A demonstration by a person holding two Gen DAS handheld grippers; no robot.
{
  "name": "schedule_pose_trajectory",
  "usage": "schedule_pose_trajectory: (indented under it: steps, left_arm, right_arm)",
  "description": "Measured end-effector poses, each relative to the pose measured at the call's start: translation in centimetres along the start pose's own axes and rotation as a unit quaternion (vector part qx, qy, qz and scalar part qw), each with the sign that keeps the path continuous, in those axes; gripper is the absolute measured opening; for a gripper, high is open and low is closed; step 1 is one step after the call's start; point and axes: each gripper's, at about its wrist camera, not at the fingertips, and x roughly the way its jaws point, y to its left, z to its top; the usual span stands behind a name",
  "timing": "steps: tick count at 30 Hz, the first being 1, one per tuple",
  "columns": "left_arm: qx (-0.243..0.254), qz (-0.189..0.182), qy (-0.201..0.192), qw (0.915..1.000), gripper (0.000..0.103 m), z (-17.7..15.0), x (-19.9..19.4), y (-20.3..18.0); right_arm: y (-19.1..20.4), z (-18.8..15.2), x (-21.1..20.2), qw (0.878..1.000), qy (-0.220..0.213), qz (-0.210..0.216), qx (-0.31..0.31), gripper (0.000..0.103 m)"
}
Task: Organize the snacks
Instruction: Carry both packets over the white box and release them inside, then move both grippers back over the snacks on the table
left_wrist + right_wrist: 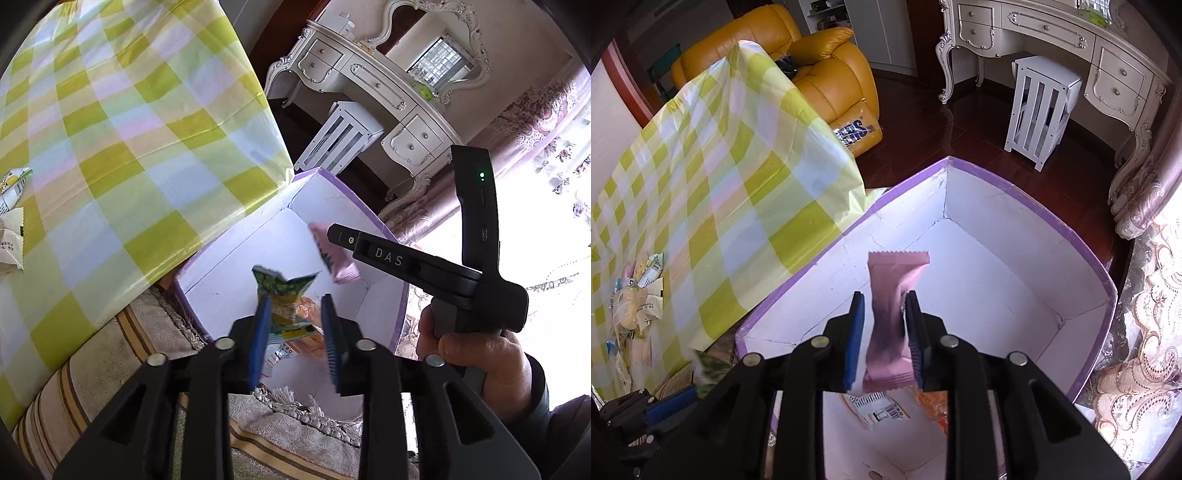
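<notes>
Here both grippers hang over a white box with a purple rim point(1030, 192), which stands just beside a table under a yellow-green checked cloth point(122, 122).

The left gripper point(295, 332) points down into the box. Its blue pads point(258, 339) stand apart, and a green-and-yellow snack packet point(286, 299) sits between them – its crimped green top reaches past the fingertips. The packet lies against the left pad, while a clear gap shows between it and the right pad, so the fingers are parted and not pinching it.

The right gripper point(884, 332) also points down over the box. A pink snack packet point(892, 314) stands upright between its fingers, its serrated top edge beyond the fingertips and its lower seal back near the finger roots. The pads stand just at its sides; whether they press on it I cannot tell. In the left wrist view the same pink packet point(334, 254) shows ahead and to the right of the left fingers, with the person's hand point(476, 350) on the right gripper's black handle.

Below the right fingers, on the box floor, lies an orange packet point(886, 410) with a white barcode label. Far to the left of those fingers, more snack packets point(635, 295) sit in a loose heap on the cloth.
</notes>
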Motion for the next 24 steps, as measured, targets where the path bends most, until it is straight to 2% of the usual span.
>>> schedule_pose_trajectory:
  steps: [3,5,16,24]
  left_arm:
    - [-0.006,0.0,-0.012,0.9999,0.056,-0.1,-0.6,0.2]
    - [-0.007,0.001,-0.017,0.9998,0.057,-0.1,-0.9,0.3]
    - [-0.028,0.049,-0.066,0.9962,0.061,-0.5,-4.5,2.7]
    - [-0.065,0.085,-0.099,0.9894,0.062,-1.4,-7.9,6.2]
  right_arm:
    - [0.4,0.0,-0.1,1.0,-0.002,-0.001,-0.002,0.047]
    - [0.9,0.0,-0.2,1.0,-0.004,0.003,-0.003,0.054]
    - [5.0,-0.2,-1.4,0.999,-0.012,0.032,-0.028,0.068]
    - [9.0,-1.0,-2.1,0.997,-0.012,0.057,-0.057,0.072]
